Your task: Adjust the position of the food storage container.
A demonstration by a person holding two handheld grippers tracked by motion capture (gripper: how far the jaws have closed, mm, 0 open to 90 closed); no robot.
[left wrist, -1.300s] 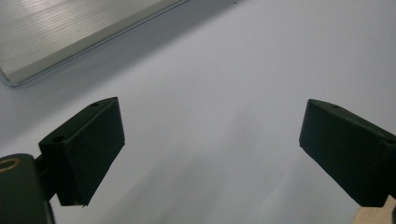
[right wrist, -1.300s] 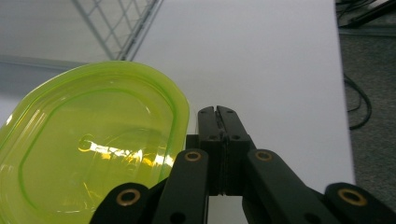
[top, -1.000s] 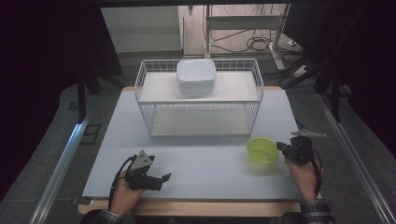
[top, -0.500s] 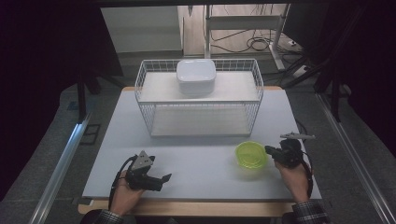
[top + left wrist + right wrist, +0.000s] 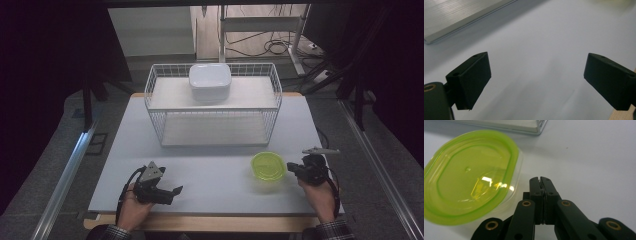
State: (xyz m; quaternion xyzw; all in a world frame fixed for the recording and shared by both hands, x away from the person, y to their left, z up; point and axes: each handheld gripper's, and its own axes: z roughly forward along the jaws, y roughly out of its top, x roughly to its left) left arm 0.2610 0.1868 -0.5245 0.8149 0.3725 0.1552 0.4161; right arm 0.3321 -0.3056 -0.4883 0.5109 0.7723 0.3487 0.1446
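A clear tub with a lime-green lid (image 5: 268,166) sits on the white table, right of centre near the front. My right gripper (image 5: 291,169) lies just to its right, pointing left at it. In the right gripper view the tub (image 5: 471,177) sits on the left. There the right gripper (image 5: 540,180) has its jaws pressed together with nothing between them, their left side against the tub's clear wall or just short of it. My left gripper (image 5: 172,193) rests at the front left. Its jaws stand wide open (image 5: 536,80) over bare table.
A white wire basket (image 5: 215,109) stands at the middle back of the table, with a white lidded box (image 5: 210,81) at its rear. The table's front edge (image 5: 210,220) runs close under both hands. A metal rail (image 5: 67,170) runs along the floor on the left.
My right gripper has moved left across the table, and the green-lidded tub has slid left ahead of it. The left gripper has stayed put.
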